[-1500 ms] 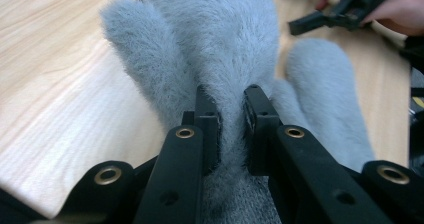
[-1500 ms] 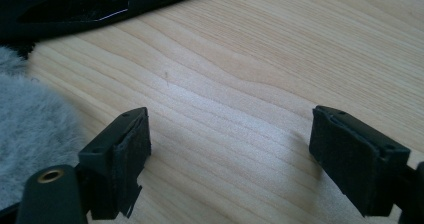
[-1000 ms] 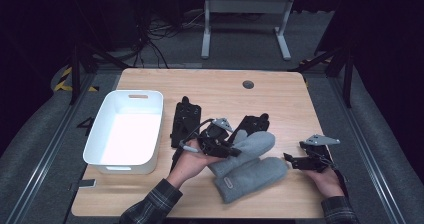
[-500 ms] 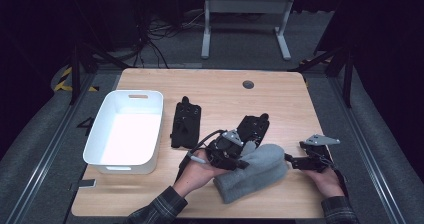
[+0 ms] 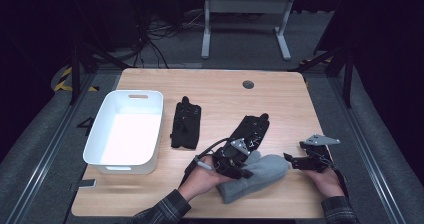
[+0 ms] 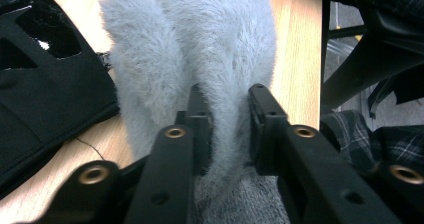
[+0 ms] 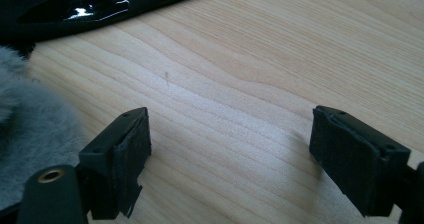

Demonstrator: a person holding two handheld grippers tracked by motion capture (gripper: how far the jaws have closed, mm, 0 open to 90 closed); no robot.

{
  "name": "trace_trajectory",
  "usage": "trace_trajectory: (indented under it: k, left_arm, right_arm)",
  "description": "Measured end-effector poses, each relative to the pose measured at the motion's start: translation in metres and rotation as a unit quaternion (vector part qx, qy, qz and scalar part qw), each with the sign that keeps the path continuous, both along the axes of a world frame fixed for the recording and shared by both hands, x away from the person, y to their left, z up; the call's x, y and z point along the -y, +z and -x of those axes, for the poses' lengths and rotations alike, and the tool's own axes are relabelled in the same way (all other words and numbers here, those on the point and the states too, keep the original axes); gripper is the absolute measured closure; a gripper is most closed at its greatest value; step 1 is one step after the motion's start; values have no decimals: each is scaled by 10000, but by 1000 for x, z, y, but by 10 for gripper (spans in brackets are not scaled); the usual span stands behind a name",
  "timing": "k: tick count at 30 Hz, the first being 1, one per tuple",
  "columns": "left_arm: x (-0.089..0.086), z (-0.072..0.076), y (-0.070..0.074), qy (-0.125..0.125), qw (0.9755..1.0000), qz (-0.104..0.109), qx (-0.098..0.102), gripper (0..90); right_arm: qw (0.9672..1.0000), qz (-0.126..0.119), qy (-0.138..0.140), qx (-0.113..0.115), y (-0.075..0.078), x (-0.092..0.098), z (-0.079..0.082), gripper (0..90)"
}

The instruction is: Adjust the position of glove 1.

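A grey fuzzy mitten [image 5: 262, 168] lies near the table's front edge, seemingly on top of a second grey one [image 5: 235, 190]. My left gripper [image 5: 244, 171] rests on it. In the left gripper view a fold of the mitten [image 6: 220, 44] stands pinched between the pads of my left gripper [image 6: 227, 121], whose jaws have just been opening a little. My right gripper [image 5: 296, 160] sits to the right of the mitten, open, with bare wood between the jaws of the right gripper [image 7: 230, 154]. The grey fur [image 7: 30, 129] shows at its left.
A white bin [image 5: 150, 129] stands at the left. One black glove [image 5: 186, 124] lies flat beside it, another black glove [image 5: 252, 129] just behind my left gripper. The wooden table [image 5: 220, 89] has a round grommet [image 5: 248, 84] at the back.
My left hand carried the grey mitten to the right and down, from beside the left black glove onto the other grey mitten. The right gripper has not moved.
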State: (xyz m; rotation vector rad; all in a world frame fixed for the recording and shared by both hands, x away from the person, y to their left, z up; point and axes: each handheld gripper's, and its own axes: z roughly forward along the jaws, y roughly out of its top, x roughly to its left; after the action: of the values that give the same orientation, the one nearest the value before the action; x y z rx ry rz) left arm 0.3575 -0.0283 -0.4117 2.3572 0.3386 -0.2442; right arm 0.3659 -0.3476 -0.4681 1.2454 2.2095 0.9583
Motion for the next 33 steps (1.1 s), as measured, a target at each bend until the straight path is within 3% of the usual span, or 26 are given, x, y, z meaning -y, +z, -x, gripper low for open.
trace_trajectory:
  k: [6,7,10,13,18,23,27,30,33]
  left_arm:
    - [-1,-1,1,-15,10000,8,-55,504]
    - [-1,-2,1,27,10000,49,-78,504]
    - [-4,-2,6,12,9999,109,2,402]
    - [-8,-5,12,24,9996,242,123,362]
    - [-12,-18,21,142,9990,249,347,286]
    - [-11,-30,19,277,9990,228,255,240]
    - [1,-35,7,290,9993,49,221,182]
    - [7,-33,1,254,9995,-21,187,170]
    - [16,-28,-7,227,9992,-226,238,161]
  right_arm:
    - [10000,-1,-1,1,0,0,0,172]
    - [10000,-1,2,0,0,0,0,172]
    - [10000,-2,2,0,0,0,0,172]
    - [10000,-1,3,0,0,0,0,172]
    - [10000,-1,-1,0,0,0,0,171]
    - [10000,-2,-2,-1,0,0,0,172]
    - [10000,-1,-1,0,0,0,0,172]
    - [10000,0,-1,0,0,0,0,172]
    - [10000,0,-1,1,0,0,0,172]
